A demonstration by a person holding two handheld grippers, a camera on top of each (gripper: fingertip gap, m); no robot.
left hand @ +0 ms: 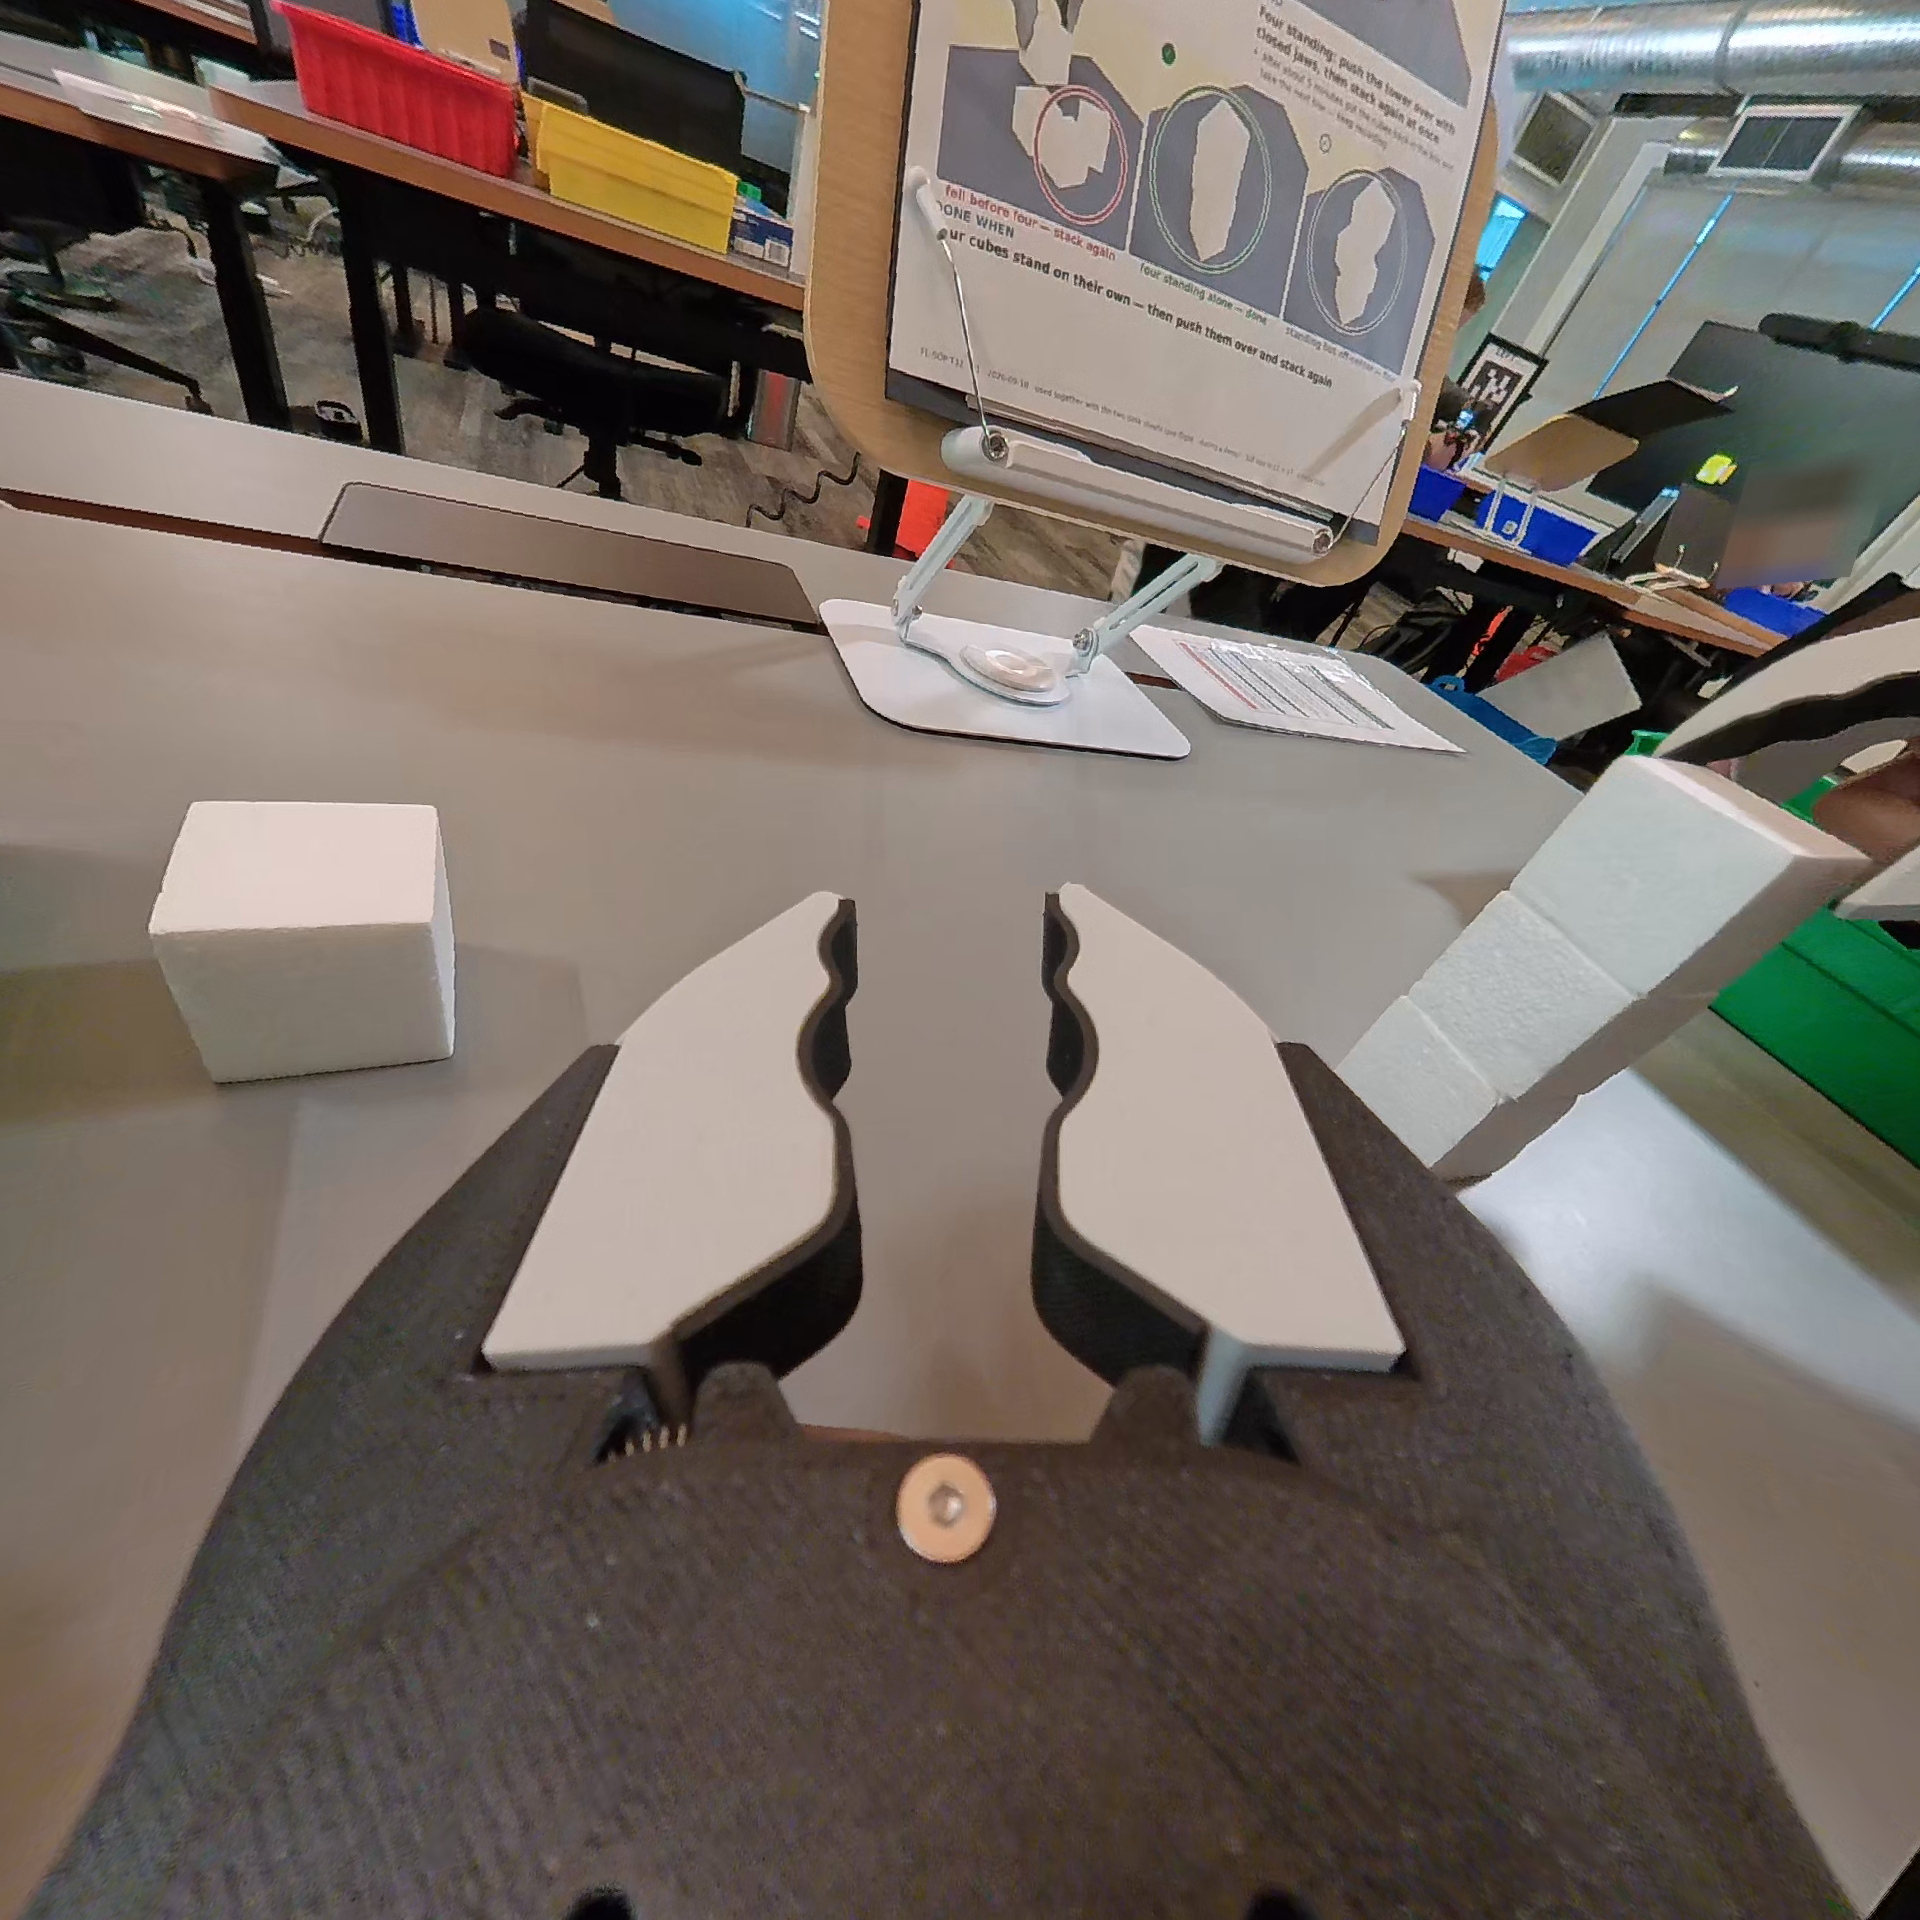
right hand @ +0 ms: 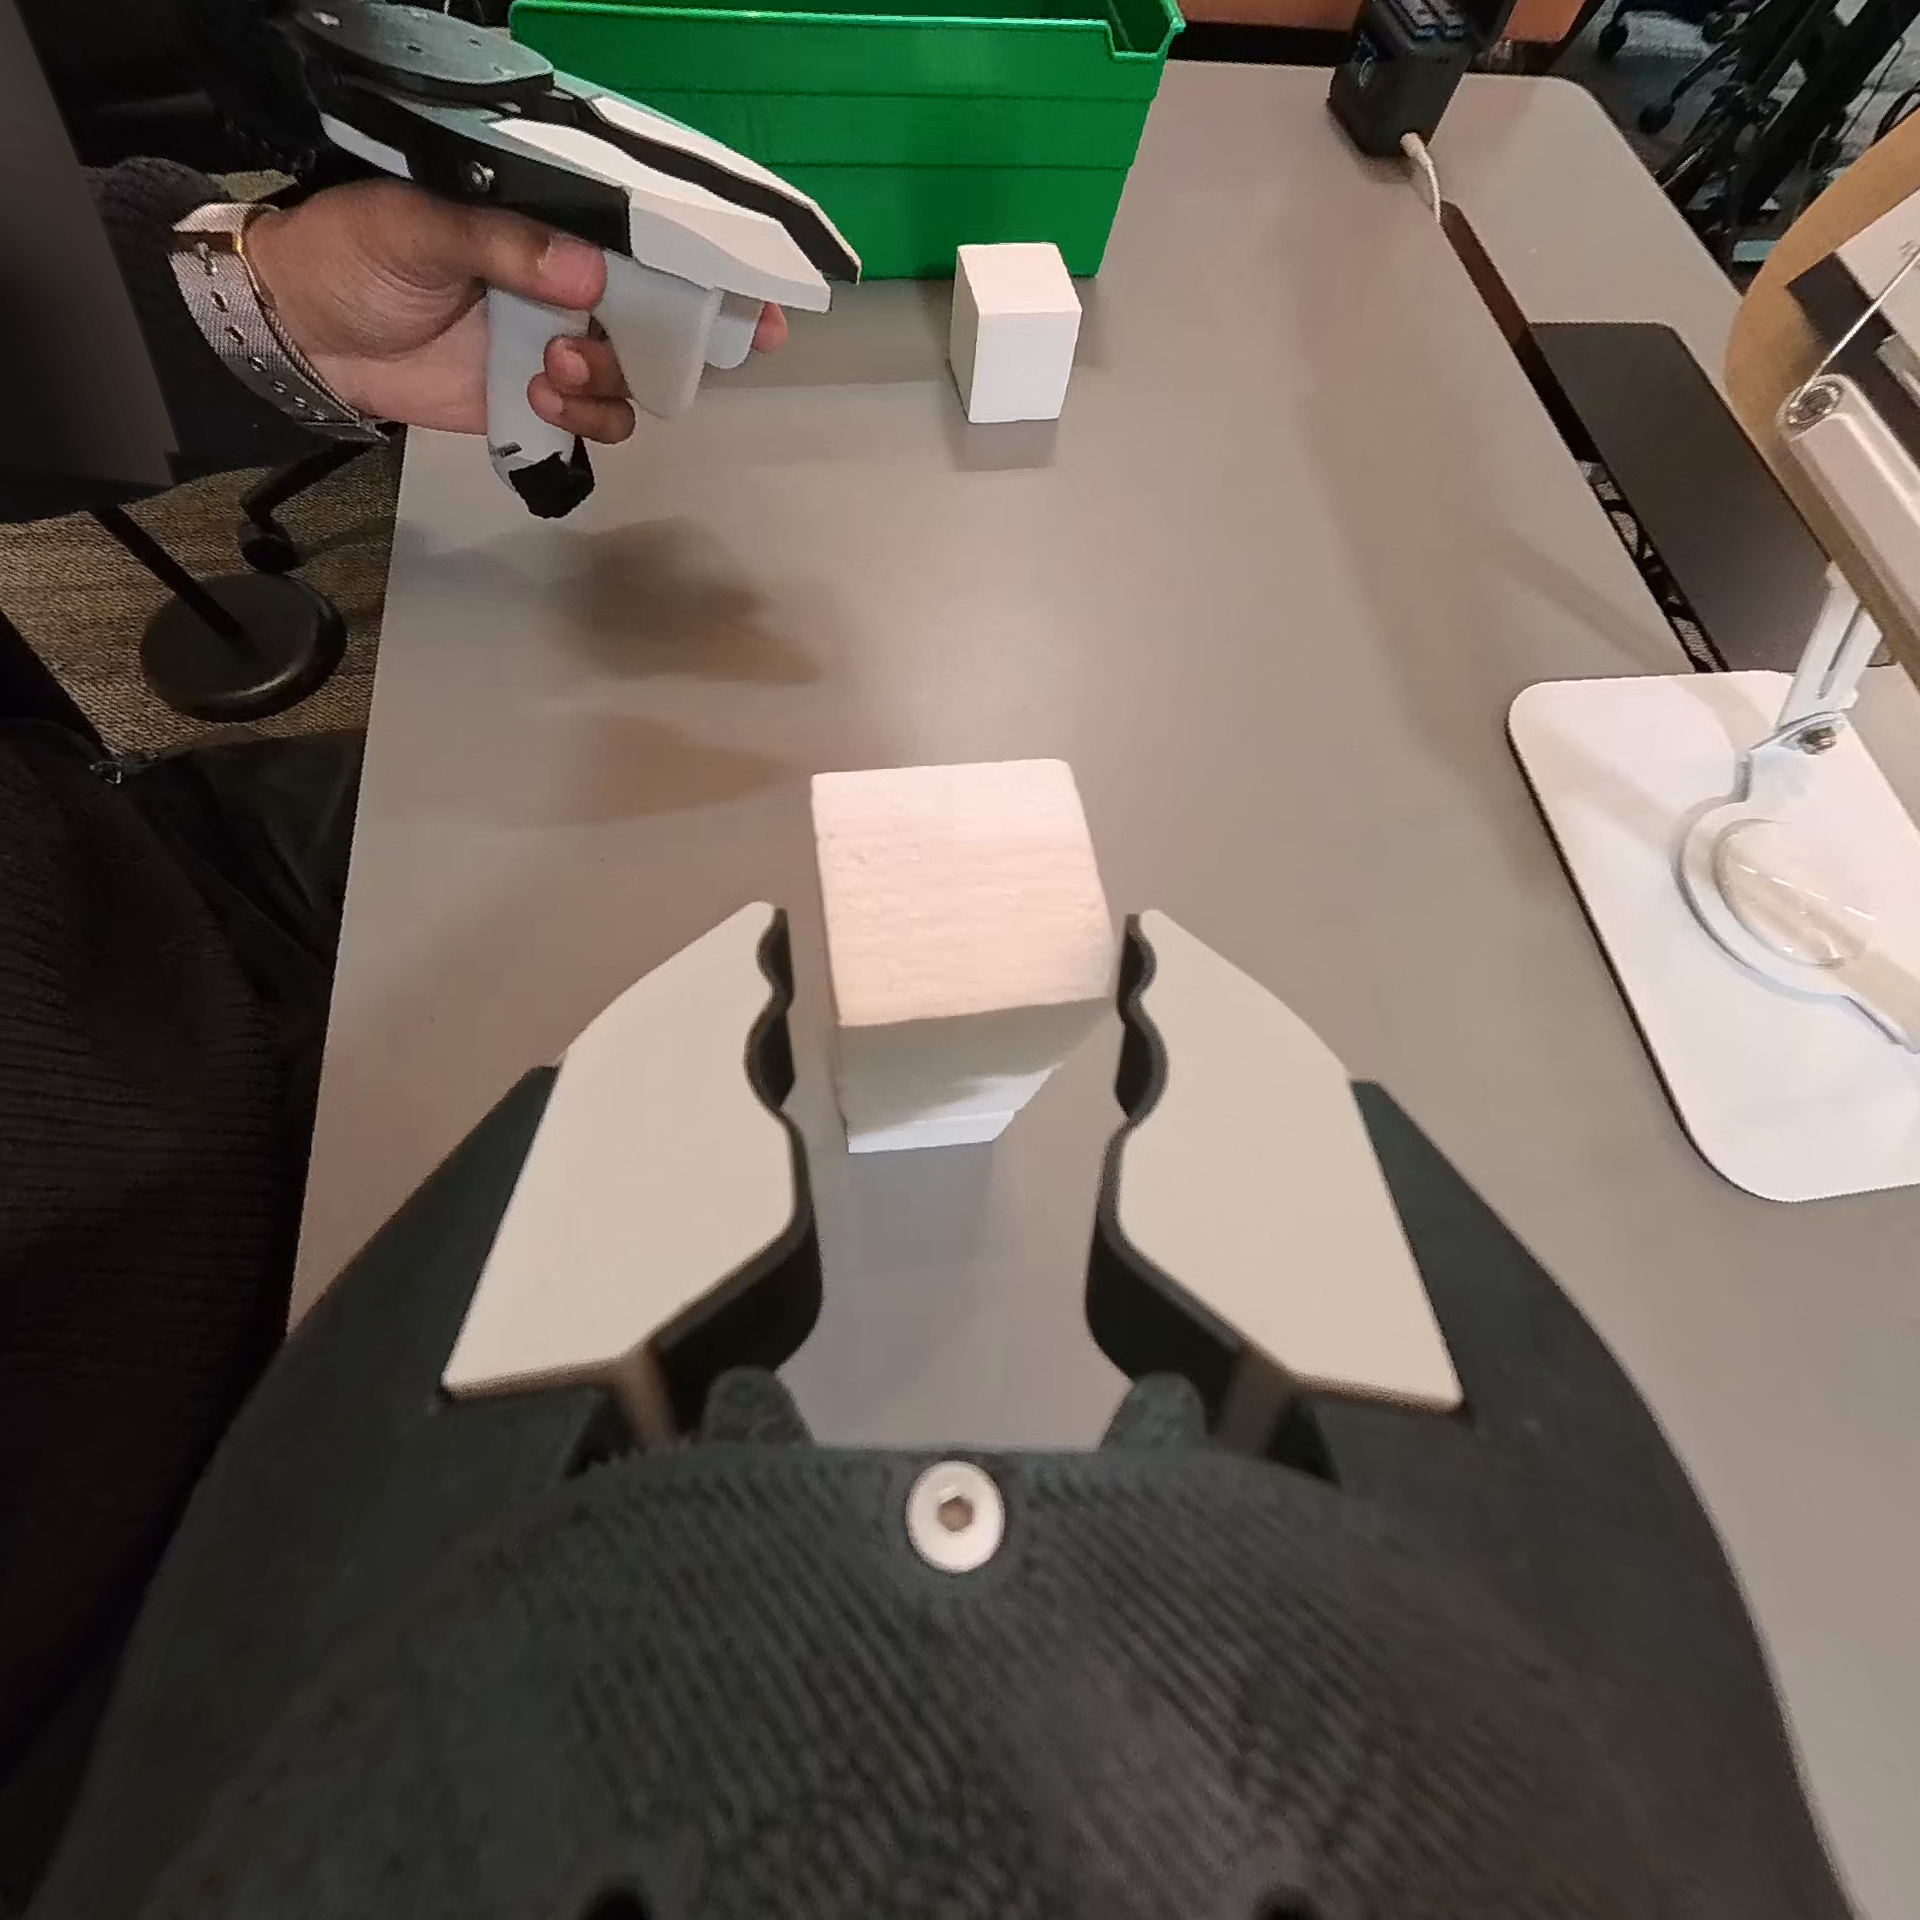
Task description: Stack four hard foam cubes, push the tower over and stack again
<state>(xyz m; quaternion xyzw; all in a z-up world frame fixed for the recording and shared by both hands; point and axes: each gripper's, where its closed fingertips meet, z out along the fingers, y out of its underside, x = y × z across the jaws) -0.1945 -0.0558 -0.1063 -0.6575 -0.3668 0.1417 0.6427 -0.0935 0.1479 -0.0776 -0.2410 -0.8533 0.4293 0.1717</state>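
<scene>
right gripper (right hand: 951, 997) spread wide around the top of a three-cube stack (right hand: 956, 904), not touching; left gripper (left hand: 948, 935) released, empty; fourth cube (left hand: 303, 935) far left on the table (left hand: 727, 790)

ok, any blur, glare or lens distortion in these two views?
Left wrist view: strong wide-angle bend, the foam stack leans hard at the right edge; sharp overall, soft sheen on the table. Right wrist view: slight motion blur on the right tool and its base; the top cube is a little soft; diffuse shadows under the left tool, no harsh glare.
</scene>
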